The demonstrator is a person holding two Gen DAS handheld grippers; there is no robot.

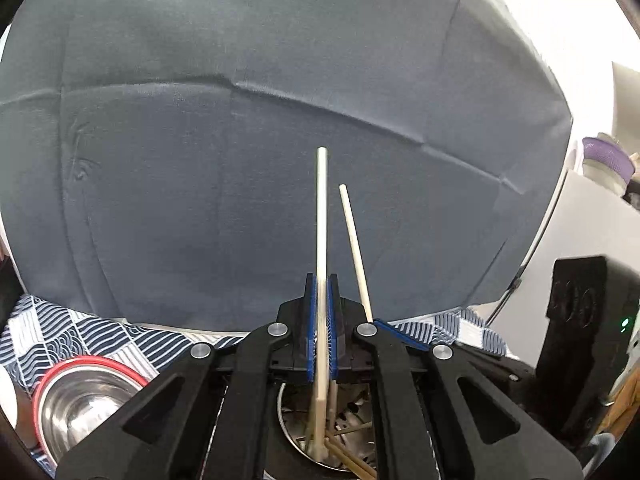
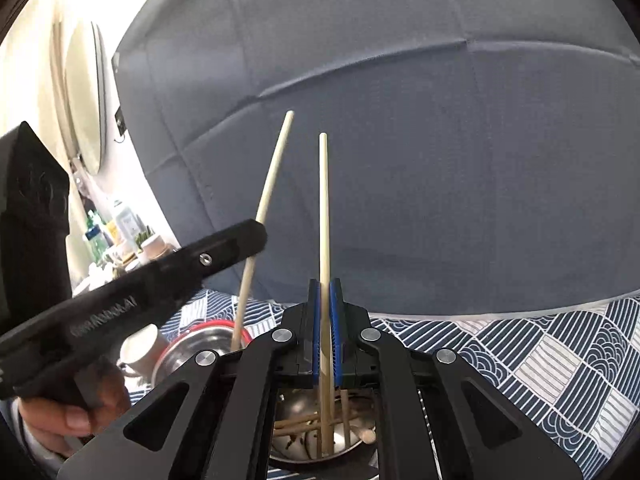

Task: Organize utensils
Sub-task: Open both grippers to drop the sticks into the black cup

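Right under my left gripper (image 1: pixel 321 292) there's a metal holder (image 1: pixel 292 428) with a jumble of wooden sticks in it, and the right wrist view shows that holder (image 2: pixel 296 408) below my right gripper (image 2: pixel 325 292) too. Both claws are pinched nearly closed, each on one pale chopstick: left chopstick (image 1: pixel 321 216) and right chopstick (image 2: pixel 324 208), both standing up past the blue pads with the lower ends down in the holder.

From the right camera I can see the left gripper (image 2: pixel 256 236) clamping its chopstick (image 2: pixel 272 176) roughly mid-length, leaning a bit.

Handling-wise, these look light, stiff and smooth, so I'd guess they pivot or slide in the pads easily if bumped. Gripping near the middle seems sensible, since a grip near an end would let the long free part swing.

There's a red-rimmed steel bowl (image 1: pixel 80 400) off to the left on the patterned cloth (image 2: pixel 540 360).
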